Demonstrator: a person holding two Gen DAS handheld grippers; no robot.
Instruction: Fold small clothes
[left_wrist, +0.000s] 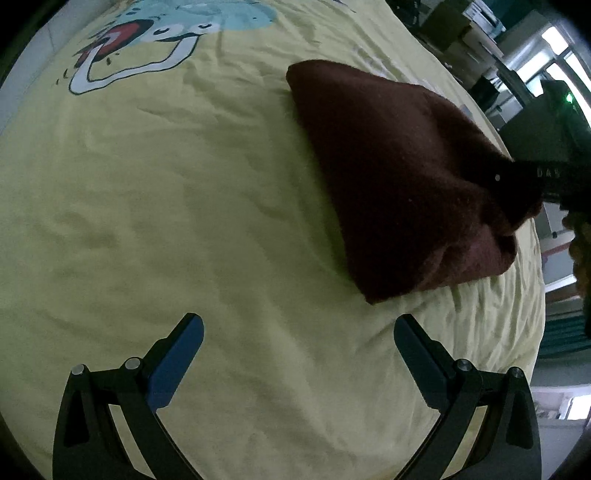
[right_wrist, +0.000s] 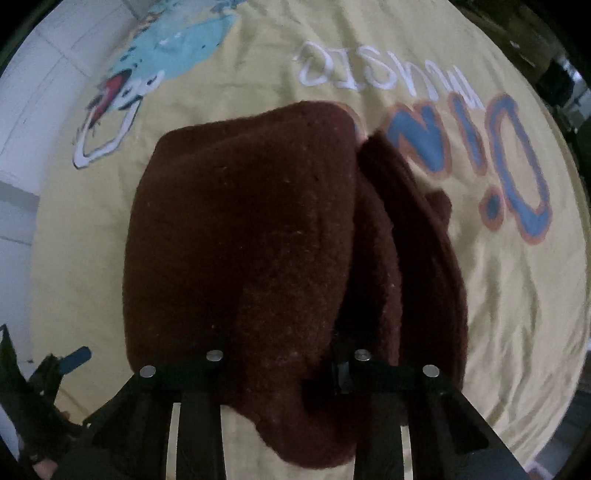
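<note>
Hiding the right gripper's fingertips under a maroon knitted garment, folded over them; pinching a fold of it, jaws nearly together. Lying on the yellow cartoon-print sheet, toward its right edge in the left wrist view, one corner lifting into the dark right gripper there. Hovering with the left gripper spread wide, empty, above bare sheet.

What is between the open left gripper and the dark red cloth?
Nothing but bare yellow sheet lies between the left gripper and the dark red cloth. The left wrist view shows that.
</note>
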